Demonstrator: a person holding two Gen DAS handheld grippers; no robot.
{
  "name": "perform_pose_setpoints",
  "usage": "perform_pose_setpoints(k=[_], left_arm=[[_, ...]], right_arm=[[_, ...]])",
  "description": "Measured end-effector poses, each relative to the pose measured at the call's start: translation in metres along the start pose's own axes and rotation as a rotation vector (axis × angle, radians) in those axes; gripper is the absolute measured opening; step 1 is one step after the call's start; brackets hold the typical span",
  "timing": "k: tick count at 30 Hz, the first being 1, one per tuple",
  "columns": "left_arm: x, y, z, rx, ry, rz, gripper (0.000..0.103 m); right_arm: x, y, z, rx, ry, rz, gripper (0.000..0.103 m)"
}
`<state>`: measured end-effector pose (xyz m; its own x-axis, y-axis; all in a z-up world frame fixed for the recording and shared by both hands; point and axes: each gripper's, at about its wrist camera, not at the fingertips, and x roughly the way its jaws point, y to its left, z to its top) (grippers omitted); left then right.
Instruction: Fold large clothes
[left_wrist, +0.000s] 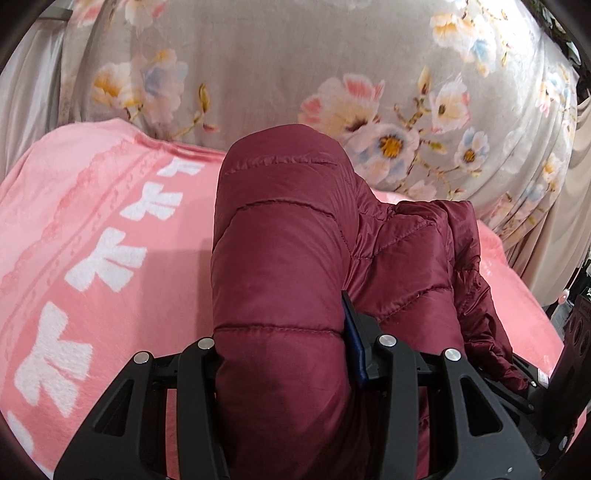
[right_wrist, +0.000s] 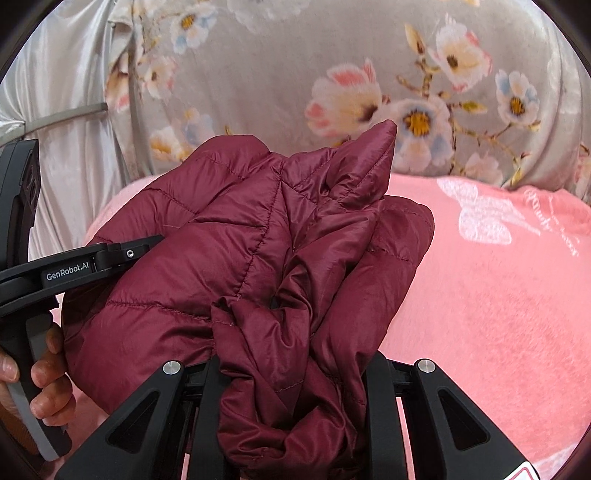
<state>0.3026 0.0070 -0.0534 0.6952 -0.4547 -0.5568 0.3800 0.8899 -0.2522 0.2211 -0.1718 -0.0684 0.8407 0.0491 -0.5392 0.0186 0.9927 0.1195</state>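
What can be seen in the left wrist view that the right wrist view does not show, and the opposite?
Only the left wrist view shows the white bows on the pink blanket and the left tool closed on the maroon puffer jacket.

Only the right wrist view shows the person's hand on the left tool's handle, a white butterfly print, and the right tool gripping bunched jacket fabric.

Both show the jacket, the pink blanket, and the floral grey fabric behind.

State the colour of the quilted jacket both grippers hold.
Dark maroon; the jacket shows best in the right wrist view.
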Motion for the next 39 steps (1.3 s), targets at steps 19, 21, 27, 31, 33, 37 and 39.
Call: perform_pose_setpoints(k=[19, 21, 27, 31, 33, 37, 39], left_arm=[[-0.02, 0.005, -0.02, 0.015, 0.113, 0.299, 0.07], [-0.032, 0.0, -0.023, 0.028, 0.145, 0.347, 0.07], [-0.053, -0.021, -0.035, 0.063, 0.175, 0.476, 0.07], [-0.048, -0.031, -0.043, 0.057, 0.199, 0.508, 0.07], [-0.045, -0.032, -0.047, 0.05, 0.2, 0.524, 0.07], [-0.039, -0.034, -0.052, 0.04, 0.201, 0.543, 0.07], [-0.036, -0.034, -0.054, 0.036, 0.206, 0.541, 0.07]], right_arm=[[-0.037, -0.02, -0.022, 0.092, 0.128, -0.097, 0.06], [-0.059, -0.027, -0.027, 0.13, 0.108, -0.114, 0.06], [-0.093, -0.005, -0.018, 0.068, 0.08, -0.136, 0.012], [-0.079, 0.012, -0.016, 0.022, 0.107, -0.172, 0.008], [-0.07, 0.013, -0.017, 0.037, 0.127, -0.183, 0.008], [-0.051, 0.009, -0.025, 0.047, 0.181, -0.221, 0.008], [-0.042, 0.003, -0.03, 0.067, 0.212, -0.223, 0.008]])
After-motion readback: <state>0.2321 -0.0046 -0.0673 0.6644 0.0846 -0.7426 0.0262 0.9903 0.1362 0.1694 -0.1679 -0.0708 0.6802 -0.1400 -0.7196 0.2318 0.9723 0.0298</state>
